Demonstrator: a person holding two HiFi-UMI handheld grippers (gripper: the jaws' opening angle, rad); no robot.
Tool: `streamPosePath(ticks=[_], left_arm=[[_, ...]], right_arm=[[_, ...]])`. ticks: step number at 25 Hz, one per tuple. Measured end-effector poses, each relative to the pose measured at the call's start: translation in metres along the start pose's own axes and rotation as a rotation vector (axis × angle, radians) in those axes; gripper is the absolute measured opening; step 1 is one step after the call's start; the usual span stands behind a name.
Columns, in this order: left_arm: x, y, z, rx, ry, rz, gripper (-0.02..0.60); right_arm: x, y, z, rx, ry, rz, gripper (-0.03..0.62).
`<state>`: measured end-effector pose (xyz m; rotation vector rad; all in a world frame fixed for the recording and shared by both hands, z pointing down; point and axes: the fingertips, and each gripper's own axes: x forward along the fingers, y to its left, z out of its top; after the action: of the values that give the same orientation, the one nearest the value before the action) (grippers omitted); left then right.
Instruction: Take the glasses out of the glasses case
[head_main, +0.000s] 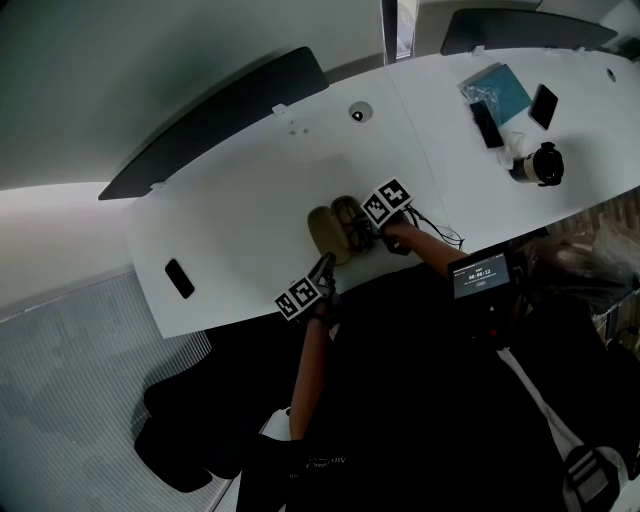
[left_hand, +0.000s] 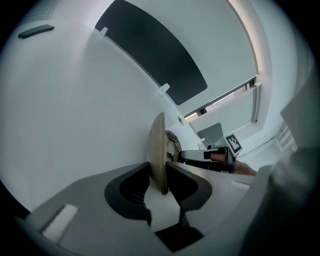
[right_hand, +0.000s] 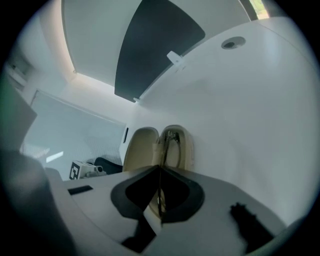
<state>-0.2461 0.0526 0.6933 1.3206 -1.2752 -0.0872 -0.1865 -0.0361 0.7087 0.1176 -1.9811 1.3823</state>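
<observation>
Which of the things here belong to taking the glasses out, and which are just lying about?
Job: case, glasses, left gripper, right gripper.
Lying about: phone, teal pad, cup.

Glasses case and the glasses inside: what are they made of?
The glasses case looks like a rigid shell in matte beige, perhaps faux leather or plastic: no shine, and it holds its curve. The glasses seem to be thin metal wire, dark and slender; too small to be sure.
</observation>
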Motion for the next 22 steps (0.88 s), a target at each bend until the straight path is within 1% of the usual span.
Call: streamPosePath(ticks=[4,8,14,19,22], left_arm=[[-0.002,-0.002,0.000,-0.007,0.000,-0.033,0.110],[-0.003,-0.001,-0.001,-0.024,-0.005,-0.043,0.112],[-0.006,-0.001,0.005,-0.046,-0.032,-0.056,0.118],[-0.010,-0.010,0.010,-0.036,-0.030,-0.081,0.135],[-0.016,-0.015,0.014,-0.043,-0.052,-0.101,0.138]], right_arm=[[-0.006,-0.001,-0.003,0.052,-0.046,0.062,0.020],[-0.012,0.002,-0.003,0.059,-0.064,0.107,0.020],[-0.022,0.020,0.004,0.093,-0.109,0.201,0.020],[-0.041,0.041,0.015,0.111,-0.170,0.287,0.020],[-0.058,0.043,0.019,0.115,-0.212,0.316,0.020]])
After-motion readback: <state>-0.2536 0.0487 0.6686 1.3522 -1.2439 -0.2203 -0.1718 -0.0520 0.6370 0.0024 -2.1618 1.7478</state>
